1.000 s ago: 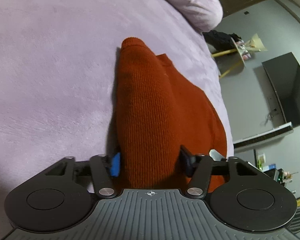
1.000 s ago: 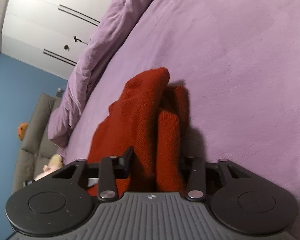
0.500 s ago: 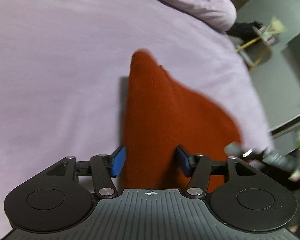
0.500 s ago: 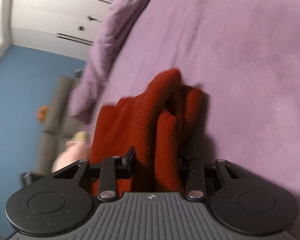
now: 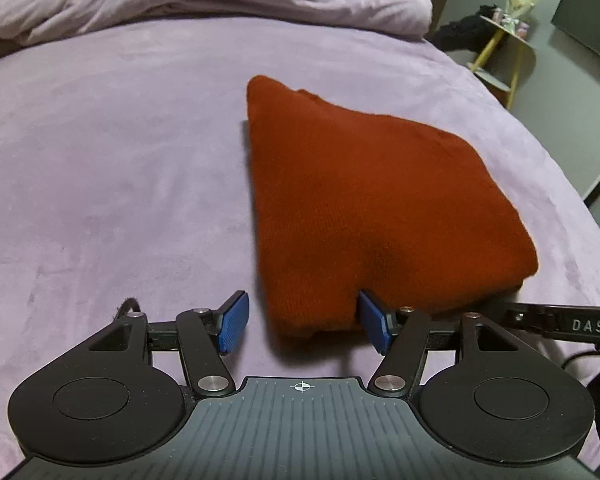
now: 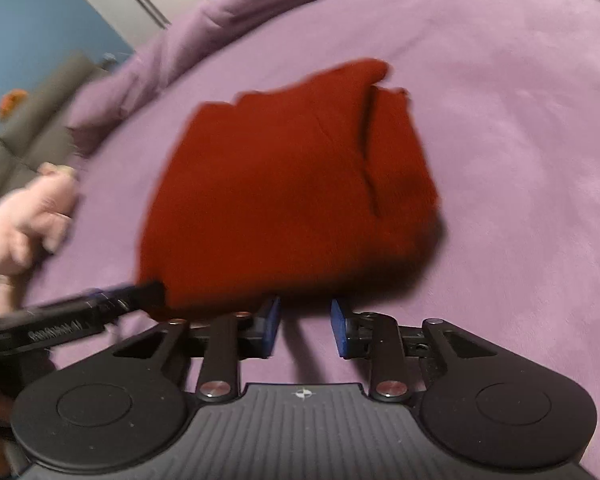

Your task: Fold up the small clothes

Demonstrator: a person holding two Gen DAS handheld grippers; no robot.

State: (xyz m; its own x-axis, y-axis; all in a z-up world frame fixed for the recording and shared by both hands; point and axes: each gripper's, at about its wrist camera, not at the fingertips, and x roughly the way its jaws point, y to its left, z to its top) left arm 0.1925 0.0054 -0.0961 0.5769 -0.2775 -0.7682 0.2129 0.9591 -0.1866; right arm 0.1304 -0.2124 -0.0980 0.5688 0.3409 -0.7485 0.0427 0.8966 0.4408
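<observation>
Centrally, one folded rust-red knitted garment (image 5: 364, 200) is shown lying flat on the purple plush bedspread (image 5: 100, 168). Two hand-held grippers are seen. The left gripper (image 5: 304, 326) is held at the garment's near left corner, its jaws apart and just opened further, the right blue pad (image 5: 374, 326) beside the knit. The right gripper (image 6: 305, 328), jaws narrowly apart after closing, is empty, the garment just beyond it. One pink plush toy (image 6: 28, 216) lies far left.
</observation>
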